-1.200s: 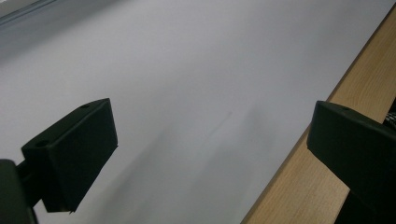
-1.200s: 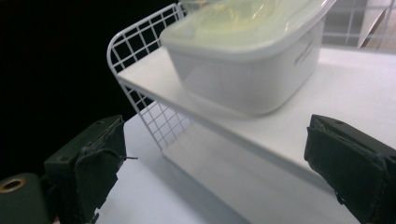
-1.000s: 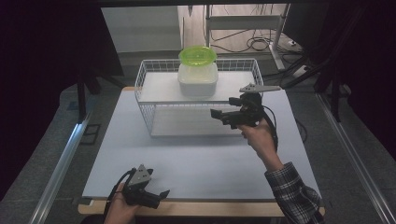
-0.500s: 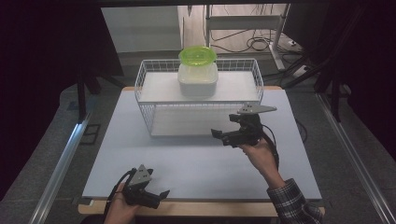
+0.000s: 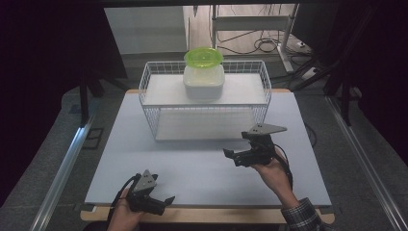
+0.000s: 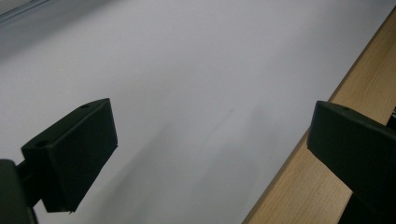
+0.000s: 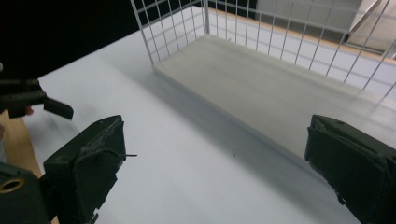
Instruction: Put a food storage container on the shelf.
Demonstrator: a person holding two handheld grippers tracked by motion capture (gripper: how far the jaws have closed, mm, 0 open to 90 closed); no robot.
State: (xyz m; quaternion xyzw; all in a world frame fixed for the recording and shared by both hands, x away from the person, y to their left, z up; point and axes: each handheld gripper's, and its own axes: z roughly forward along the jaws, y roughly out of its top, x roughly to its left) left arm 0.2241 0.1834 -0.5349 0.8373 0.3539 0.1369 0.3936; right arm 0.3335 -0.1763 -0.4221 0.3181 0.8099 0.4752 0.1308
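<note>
Right gripper (image 5: 231, 157), in my right hand, hovers with jaws spread apart and empty over the pale grey table mat (image 5: 202, 168), just in front of the white wire basket (image 5: 204, 103). Left gripper (image 5: 166, 201), jaws likewise apart, sits near the mat's front edge by the wooden table rim (image 6: 327, 172). Inside the basket, on its upper shelf, stands a translucent white plastic tub (image 5: 203, 83) with a round lime-green lid (image 5: 203, 57) resting on it; the lower shelf (image 7: 261, 93) is bare.

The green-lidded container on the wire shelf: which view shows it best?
The high view. There the container sits whole on top of the wire shelf, its green lid facing the camera. The right gripper view takes in the shelf's lower board and mesh, not the container; the left gripper view looks at the table.
</note>
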